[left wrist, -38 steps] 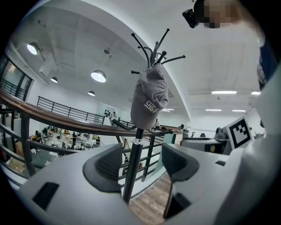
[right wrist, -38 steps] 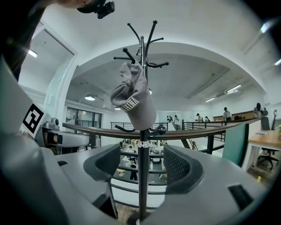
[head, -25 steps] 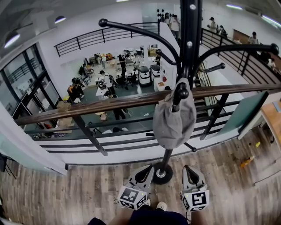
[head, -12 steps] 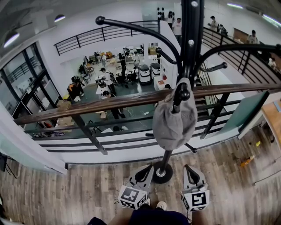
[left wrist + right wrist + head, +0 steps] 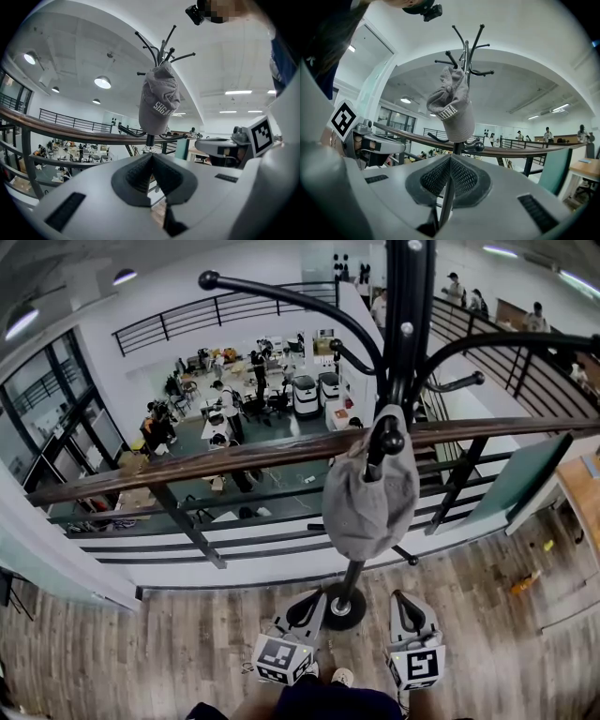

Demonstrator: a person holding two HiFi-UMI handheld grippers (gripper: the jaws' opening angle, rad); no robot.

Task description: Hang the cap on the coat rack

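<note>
The grey fabric cap [image 5: 370, 498] hung limp on a knob-tipped hook of the black, curved-arm coat rack [image 5: 409, 324] while you held your left gripper [image 5: 309, 607] and right gripper [image 5: 403, 604] closed, empty, below.

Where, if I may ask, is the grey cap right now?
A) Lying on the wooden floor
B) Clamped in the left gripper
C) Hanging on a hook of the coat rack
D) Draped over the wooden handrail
C: the cap hangs from a hook of the coat rack, while the left gripper and right gripper are both shut and empty.
</note>
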